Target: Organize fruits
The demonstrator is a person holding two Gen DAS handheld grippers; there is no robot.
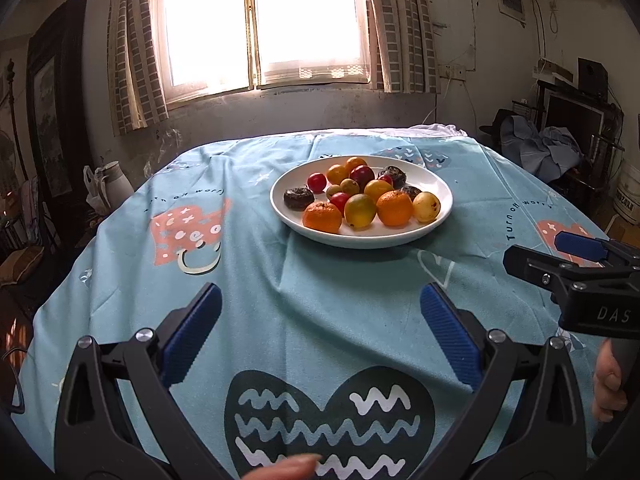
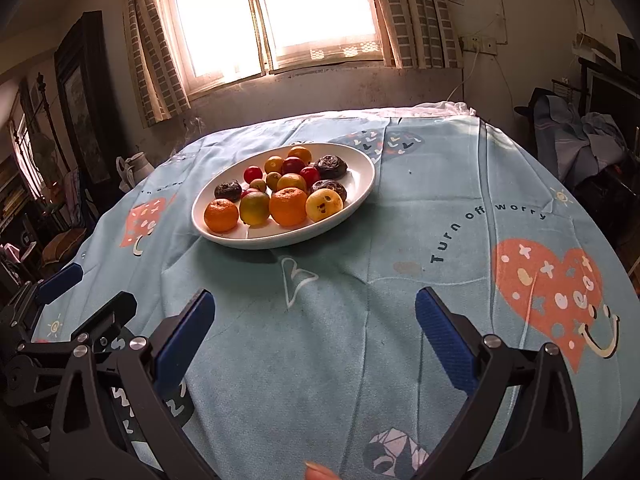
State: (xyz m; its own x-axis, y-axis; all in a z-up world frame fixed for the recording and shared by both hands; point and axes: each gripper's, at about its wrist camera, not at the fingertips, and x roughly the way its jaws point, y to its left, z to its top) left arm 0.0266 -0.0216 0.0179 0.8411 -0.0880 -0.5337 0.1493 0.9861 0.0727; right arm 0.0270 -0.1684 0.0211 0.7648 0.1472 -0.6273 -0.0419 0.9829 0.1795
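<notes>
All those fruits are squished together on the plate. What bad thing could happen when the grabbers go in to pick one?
The fruits are packed tight on the white plate, so open fingers reaching for a tangerine may bump the yellow spotted fruit beside it, and round fruit could roll off. The small red fruit might get squashed if squeezed hard. The tablecloth is wrinkled, so a nudged plate could slide or drag the cloth. Right now the left gripper and right gripper are both open and empty.

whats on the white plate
The white oval plate holds two orange mandarins, a spotted yellow fruit, small red fruits and dark wrinkled ones. Fruit behind is partly hidden.
</notes>
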